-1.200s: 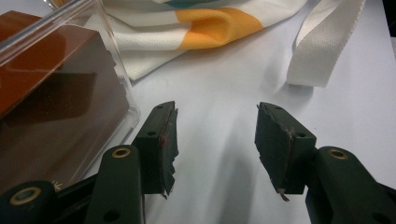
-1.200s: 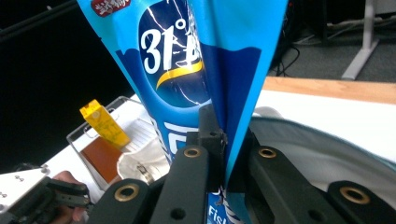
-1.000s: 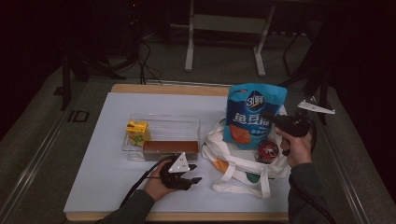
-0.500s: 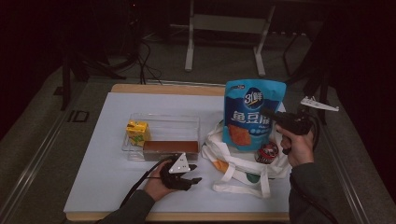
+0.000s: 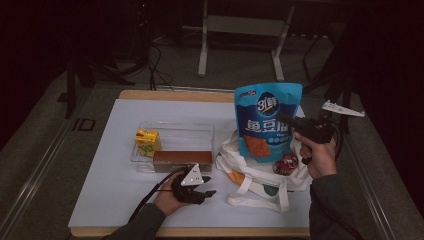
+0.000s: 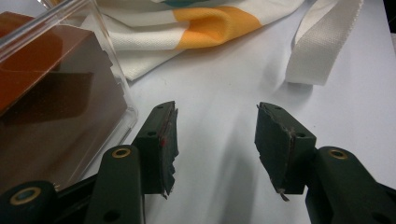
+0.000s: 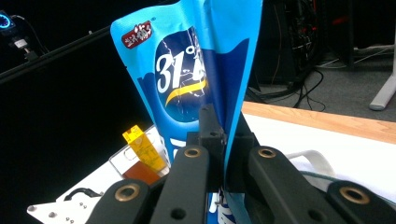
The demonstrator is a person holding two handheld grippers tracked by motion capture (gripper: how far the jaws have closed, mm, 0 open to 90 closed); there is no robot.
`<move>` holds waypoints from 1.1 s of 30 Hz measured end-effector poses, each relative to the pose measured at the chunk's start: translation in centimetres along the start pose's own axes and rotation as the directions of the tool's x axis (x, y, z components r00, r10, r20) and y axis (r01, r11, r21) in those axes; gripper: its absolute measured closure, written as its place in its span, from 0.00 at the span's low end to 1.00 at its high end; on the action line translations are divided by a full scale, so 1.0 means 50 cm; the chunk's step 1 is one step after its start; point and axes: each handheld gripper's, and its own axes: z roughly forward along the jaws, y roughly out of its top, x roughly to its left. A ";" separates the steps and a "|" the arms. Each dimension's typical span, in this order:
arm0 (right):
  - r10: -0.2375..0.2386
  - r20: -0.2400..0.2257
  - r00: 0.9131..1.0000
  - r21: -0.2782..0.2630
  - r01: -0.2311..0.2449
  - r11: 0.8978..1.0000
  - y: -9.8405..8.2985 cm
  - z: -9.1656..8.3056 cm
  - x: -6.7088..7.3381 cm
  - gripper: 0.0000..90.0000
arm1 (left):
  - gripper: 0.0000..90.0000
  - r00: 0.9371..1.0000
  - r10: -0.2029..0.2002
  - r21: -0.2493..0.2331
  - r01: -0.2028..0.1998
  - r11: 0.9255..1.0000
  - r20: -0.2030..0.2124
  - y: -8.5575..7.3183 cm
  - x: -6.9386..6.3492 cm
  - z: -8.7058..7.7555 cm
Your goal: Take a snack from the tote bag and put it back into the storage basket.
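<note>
Although the blue snack pouch point(image 5: 267, 120) stands out clearly in the high view, its lower edge is hidden behind the open mouth of the white tote bag point(image 5: 260, 182), so I cannot tell if it is fully out of the bag. The pouch hangs upright in the air above the bag, at the right part of the table point(image 5: 120, 200). In the right gripper view the pouch point(image 7: 187, 79) is cut off at the top, and its lower part is covered by the black jaws. The right gripper point(image 5: 286, 122) is closed tightly on the side edge of the pouch; the thin foil is pressed between the two pads. A round red thing point(image 5: 286, 163) lies in the bag just under this hand, but it is too small to say what it is.

The left gripper point(image 5: 209, 192) rests low on the table in front of the clear plastic box point(image 5: 175, 131), and its jaws are about half apart with nothing between them. In the left gripper view a brown block point(image 6: 56, 112) fills the near part of the box point(image 6: 119, 79), and a strap of the bag point(image 6: 322, 42) lies on the white surface ahead. A yellow carton point(image 5: 147, 141) stands in the left end of the box. The room behind the table is dark and hard to read.
</note>
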 end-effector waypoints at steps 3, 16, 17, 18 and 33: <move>-0.006 -0.006 1.000 0.004 0.006 1.000 0.008 0.004 0.010 0.99 | 0.54 1.000 0.002 0.000 -0.002 1.000 0.000 0.000 0.000 0.000; -0.025 -0.038 0.999 0.000 0.025 1.000 0.032 0.020 0.041 0.99 | 0.54 1.000 0.004 0.002 -0.004 1.000 0.003 0.000 0.000 0.000; -0.031 -0.039 0.999 0.001 0.031 1.000 0.033 0.022 0.043 0.99 | 0.54 1.000 0.004 0.003 -0.004 1.000 0.003 0.000 0.000 0.000; -0.033 -0.040 0.999 0.002 0.034 0.999 0.035 0.024 0.047 0.99 | 0.54 1.000 0.004 0.002 -0.004 1.000 0.003 0.000 0.000 0.000; -0.084 -0.079 0.993 0.017 0.085 0.996 0.077 0.056 0.091 0.99 | 0.54 1.000 0.002 0.000 -0.002 1.000 0.004 0.000 0.000 0.000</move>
